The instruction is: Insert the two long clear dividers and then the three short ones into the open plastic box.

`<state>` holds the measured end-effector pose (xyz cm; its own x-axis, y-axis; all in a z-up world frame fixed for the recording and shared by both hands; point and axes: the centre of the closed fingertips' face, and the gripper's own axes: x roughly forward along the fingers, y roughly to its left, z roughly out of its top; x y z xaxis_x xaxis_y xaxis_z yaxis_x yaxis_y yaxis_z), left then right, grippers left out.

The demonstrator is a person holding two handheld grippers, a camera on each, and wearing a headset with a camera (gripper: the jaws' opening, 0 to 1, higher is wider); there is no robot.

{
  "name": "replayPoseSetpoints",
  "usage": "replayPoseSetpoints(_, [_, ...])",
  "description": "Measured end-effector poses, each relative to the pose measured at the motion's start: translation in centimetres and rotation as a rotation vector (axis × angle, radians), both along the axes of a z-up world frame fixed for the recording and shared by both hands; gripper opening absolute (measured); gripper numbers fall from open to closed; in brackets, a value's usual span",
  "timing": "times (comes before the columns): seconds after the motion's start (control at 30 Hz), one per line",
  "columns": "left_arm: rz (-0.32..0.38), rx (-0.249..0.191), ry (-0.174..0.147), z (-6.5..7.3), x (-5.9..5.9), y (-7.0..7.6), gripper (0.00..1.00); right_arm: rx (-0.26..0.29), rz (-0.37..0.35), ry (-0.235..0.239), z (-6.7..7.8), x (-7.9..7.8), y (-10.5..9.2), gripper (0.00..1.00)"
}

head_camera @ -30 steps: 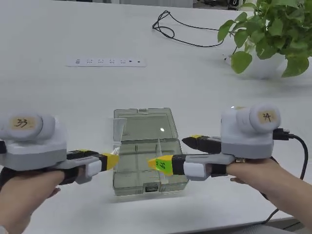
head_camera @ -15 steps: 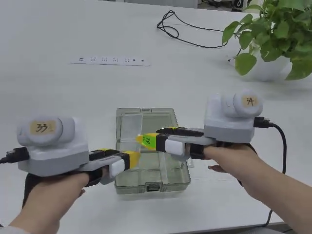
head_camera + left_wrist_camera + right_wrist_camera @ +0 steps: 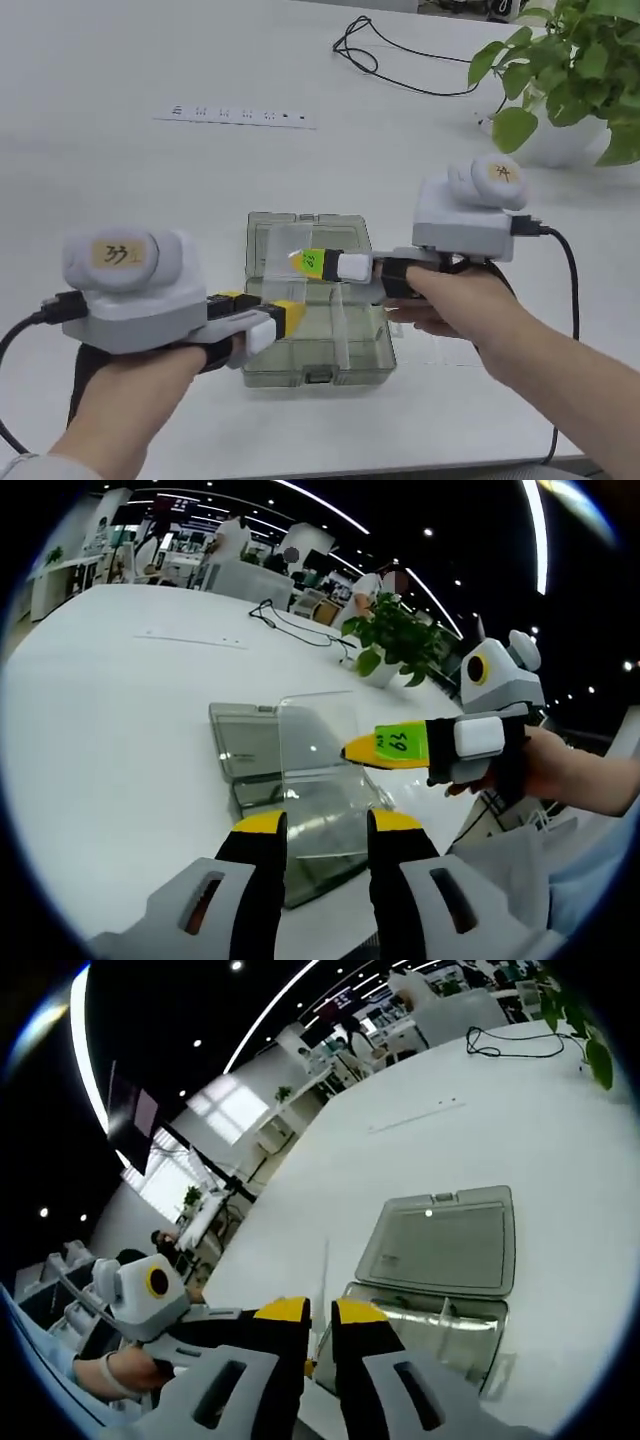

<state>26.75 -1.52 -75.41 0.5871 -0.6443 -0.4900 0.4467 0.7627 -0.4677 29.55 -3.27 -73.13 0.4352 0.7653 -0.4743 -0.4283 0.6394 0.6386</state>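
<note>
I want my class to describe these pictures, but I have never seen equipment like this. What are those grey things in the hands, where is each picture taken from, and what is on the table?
No robot here: a person carries two two-jaw grasping tools, left and right. The wide picture comes from a headset camera looking down; the two round ones come from cameras riding on each tool. On the white table lie an open clear plastic box, a power strip, a black cable and a potted plant. The right tool pinches a clear divider upright over the box; the left tool is open, holding nothing.
</note>
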Motion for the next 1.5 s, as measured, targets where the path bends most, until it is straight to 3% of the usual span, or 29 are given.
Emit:
replayPoseSetpoints(0.3, [-0.019, 0.0, -0.009, 0.2, -0.3, -0.4, 0.3, -0.016, 0.004, -0.001, 0.2, -0.9, 0.7, 0.04])
replayPoseSetpoints(0.57, [-0.016, -0.003, -0.007, 0.1, -0.5, -0.4, 0.3, -0.021, 0.021, 0.011, 0.0, -0.7, 0.4, 0.03])
replayPoseSetpoints(0.73, [0.003, -0.024, 0.017, -0.1, -0.8, -0.5, 0.3, -0.032, 0.032, 0.042, -0.3, -0.7, 0.3, 0.02])
replayPoseSetpoints(0.93, [0.011, -0.052, 0.035, -0.3, -1.1, -0.8, 0.3, -0.085, 0.076, 0.043, -0.3, -1.3, 0.4, 0.02])
replayPoseSetpoints(1.1, [0.004, -0.064, 0.009, -0.1, -1.0, -0.9, 0.31, -0.092, 0.078, 0.056, 0.0, -1.5, 0.3, 0.02])
replayPoseSetpoints(1.23, [-0.026, -0.042, -0.018, -0.1, -1.1, -0.9, 0.33, -0.1, 0.075, 0.054, 0.3, -1.4, 0.3, 0.02])
replayPoseSetpoints(1.37, [-0.075, -0.017, -0.082, 0.2, -1.1, -0.8, 0.49, -0.103, 0.067, 0.071, 0.2, -1.5, -0.1, 0.02])
replayPoseSetpoints(1.4, [-0.107, -0.015, -0.114, 0.5, -1.1, -1.0, 0.56, -0.105, 0.064, 0.077, 0.2, -1.6, -0.1, 0.02])
replayPoseSetpoints(1.5, [-0.191, 0.021, -0.166, 0.6, -1.4, -1.1, 0.7, -0.113, 0.052, 0.107, 0.0, -1.7, -0.4, 0.02])
